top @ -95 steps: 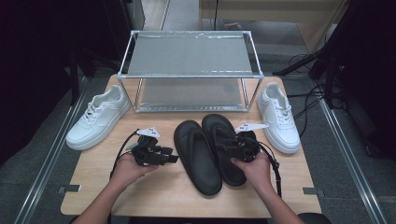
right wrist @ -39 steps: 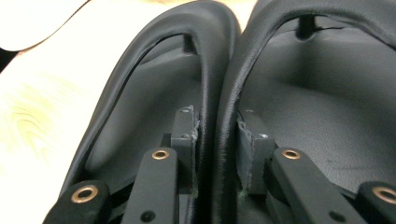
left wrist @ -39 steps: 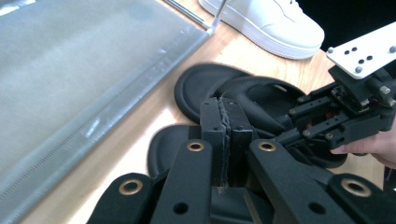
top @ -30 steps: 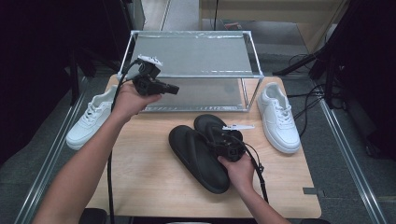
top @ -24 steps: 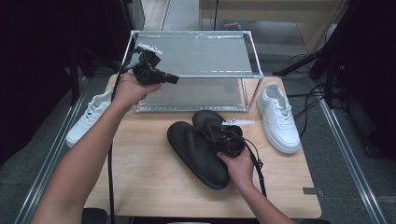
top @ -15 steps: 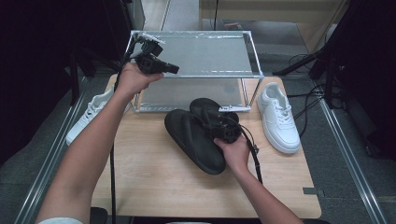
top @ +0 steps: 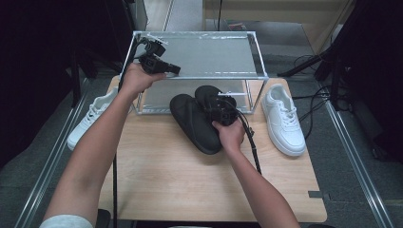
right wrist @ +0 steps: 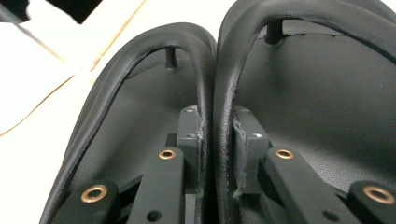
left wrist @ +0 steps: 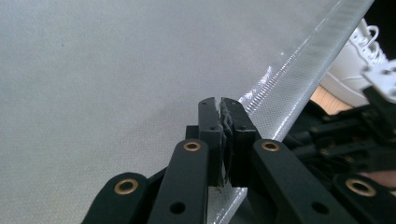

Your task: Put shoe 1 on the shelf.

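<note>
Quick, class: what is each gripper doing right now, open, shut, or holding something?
Left gripper: shut, holding nothing, over the rack's top shelf.
Right gripper: shut on the inner straps of both black flip-flops, pinching the pair together.

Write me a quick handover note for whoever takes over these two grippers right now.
Left gripper: jaws shut, nothing between them, over the left front edge of the rack's top shelf.
Right gripper: shut on the inner straps of both black flip-flops, pinched together as a pair.
Flip-flops lie on the table just in front of the rack, toes toward the lower shelf.
One white sneaker stands right of the rack, the other white sneaker left of it.
Done: pair gripped.
Left: probably set the flip-flops on a shelf; sneakers not yet touched.
</note>
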Motion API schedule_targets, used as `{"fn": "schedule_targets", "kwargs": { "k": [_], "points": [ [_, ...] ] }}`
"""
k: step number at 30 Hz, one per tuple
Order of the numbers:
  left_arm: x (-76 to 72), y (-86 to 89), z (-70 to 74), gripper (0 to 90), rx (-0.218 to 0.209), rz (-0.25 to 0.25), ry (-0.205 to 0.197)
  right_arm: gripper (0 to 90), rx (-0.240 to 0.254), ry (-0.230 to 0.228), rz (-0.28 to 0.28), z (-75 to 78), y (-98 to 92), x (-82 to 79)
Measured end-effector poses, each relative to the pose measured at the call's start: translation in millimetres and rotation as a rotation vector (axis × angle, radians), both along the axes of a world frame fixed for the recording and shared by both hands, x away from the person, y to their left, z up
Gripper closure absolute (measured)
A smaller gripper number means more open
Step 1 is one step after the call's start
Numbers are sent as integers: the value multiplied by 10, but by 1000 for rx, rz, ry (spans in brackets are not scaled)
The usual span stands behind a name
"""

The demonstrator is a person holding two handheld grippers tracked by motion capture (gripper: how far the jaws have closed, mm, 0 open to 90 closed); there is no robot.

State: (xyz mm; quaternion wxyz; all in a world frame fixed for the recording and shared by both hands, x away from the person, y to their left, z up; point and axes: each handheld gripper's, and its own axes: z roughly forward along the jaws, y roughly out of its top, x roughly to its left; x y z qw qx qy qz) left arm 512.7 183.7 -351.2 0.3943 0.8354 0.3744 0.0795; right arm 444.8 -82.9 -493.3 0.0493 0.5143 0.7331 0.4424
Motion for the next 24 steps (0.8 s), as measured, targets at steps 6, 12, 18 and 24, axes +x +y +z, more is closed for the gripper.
{"fn": "schedule_targets", "kwargs": {
  "k": [6,12,18,24],
  "points": [
    [11,-18,8,876,14,-5,1,765,-14,8,-68,-104,150,195],
    [15,-31,6,879,17,-1,6,764,12,7,-133,-141,290,330],
    [4,-25,-10,879,1,10,2,738,17,-13,-157,-175,350,401],
    [4,-20,-17,879,-5,12,3,616,16,-20,-119,-157,360,377]
  ]
}}
